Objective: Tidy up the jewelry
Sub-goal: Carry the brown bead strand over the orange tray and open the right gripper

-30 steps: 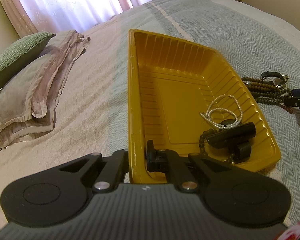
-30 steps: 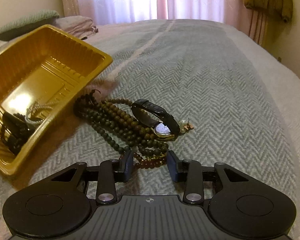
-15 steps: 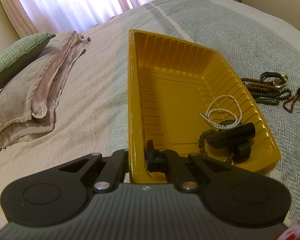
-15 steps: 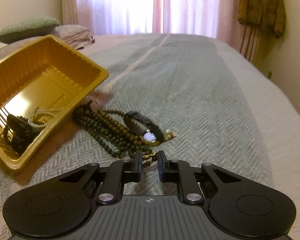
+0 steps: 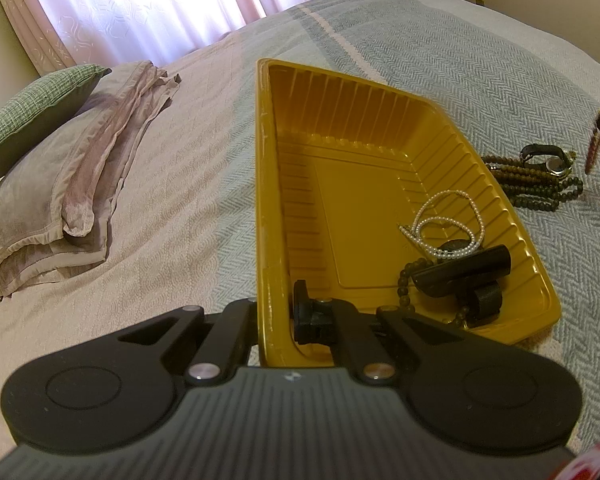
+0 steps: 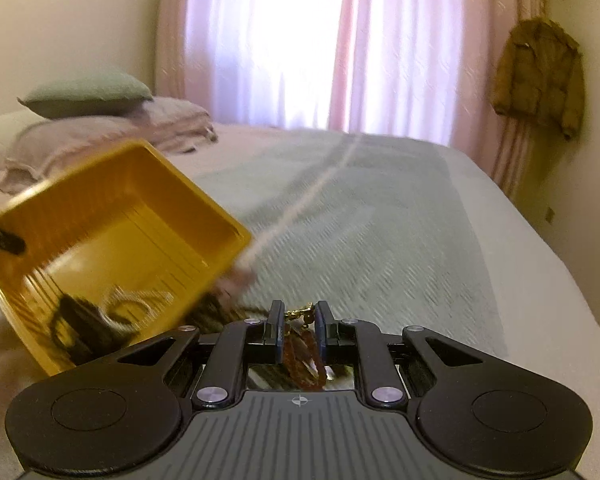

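- Left wrist view: left gripper (image 5: pixel 274 316) is clamped on the near rim of the yellow tray (image 5: pixel 268 200), one finger outside the wall, one inside; tray is tipped up on that side, so its open face leans to the right.
- Tray already holds a pearl string (image 5: pixel 446 226), a dark bead strand (image 5: pixel 408 280) and a black chunky item (image 5: pixel 462 272) I cannot identify, all sunk to the low right corner.
- Still on the bedspread (image 5: pixel 480 60), just right of the tray's far right edge: a pile of brown beads (image 5: pixel 536 188) with a watch (image 5: pixel 548 160) lying on top.
- At the far right edge a reddish-brown bracelet (image 5: pixel 592 152) hangs from a dark finger tip, above and right of that pile, well apart from the tray opening.
- Right wrist view: right gripper (image 6: pixel 297 326) is closed on the same bracelet (image 6: pixel 304 356); gold clasp sits up between the finger tips, the loop hangs straight down, long axis vertical.
- Key relation: tray (image 6: pixel 112 216) lies to the left and ahead of the right gripper, its mouth tilted toward it; the right arm carries, the left only holds the tray.
- Judged next move: swing left over the low rim and release.
- This view is motion-blurred; the bead pile and watch are mostly hidden behind the gripper body, only a dark smear shows near the tray edge.
- Only the left view shows the tray grip and leftover pile; only the right view shows the clasp and how the bracelet hangs.
- Background: pillows (image 5: pixel 52 184), curtains (image 6: pixel 340 40), a jacket (image 6: pixel 540 76) on the wall.
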The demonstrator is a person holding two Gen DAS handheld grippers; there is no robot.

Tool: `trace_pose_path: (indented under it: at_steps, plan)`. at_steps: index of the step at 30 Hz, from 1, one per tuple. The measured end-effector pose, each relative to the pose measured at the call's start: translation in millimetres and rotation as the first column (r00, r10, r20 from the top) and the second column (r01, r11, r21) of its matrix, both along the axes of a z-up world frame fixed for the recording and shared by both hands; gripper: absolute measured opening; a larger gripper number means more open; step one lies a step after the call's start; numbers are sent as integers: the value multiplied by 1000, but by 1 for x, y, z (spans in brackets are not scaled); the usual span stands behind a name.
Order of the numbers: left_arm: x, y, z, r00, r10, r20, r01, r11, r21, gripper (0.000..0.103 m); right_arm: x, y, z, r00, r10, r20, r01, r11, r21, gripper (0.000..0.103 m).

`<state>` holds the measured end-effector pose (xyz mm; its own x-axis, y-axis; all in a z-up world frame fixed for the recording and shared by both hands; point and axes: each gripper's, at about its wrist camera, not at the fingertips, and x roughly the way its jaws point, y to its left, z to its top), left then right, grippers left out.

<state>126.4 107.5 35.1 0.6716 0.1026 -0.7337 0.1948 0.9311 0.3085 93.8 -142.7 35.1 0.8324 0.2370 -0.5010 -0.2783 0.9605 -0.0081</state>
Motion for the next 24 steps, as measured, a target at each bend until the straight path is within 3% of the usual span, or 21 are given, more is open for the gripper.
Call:
trace_pose_path:
  at_steps: [10, 15, 24]
  plan:
    - [0, -1, 0, 1000, -2, 0, 2, 1000, 1, 2, 27, 51, 31, 977, 213, -13, -207, 961, 183, 15]
    - [1, -1, 0, 1000, -3, -1, 3, 1000, 3, 2, 42, 77, 28, 959, 280, -43, -267, 944, 194, 15]
    - [1, -1, 0, 1000, -3, -1, 3, 1000, 2, 2, 51, 95, 9, 948, 306, -88, -287, 941, 180, 16]
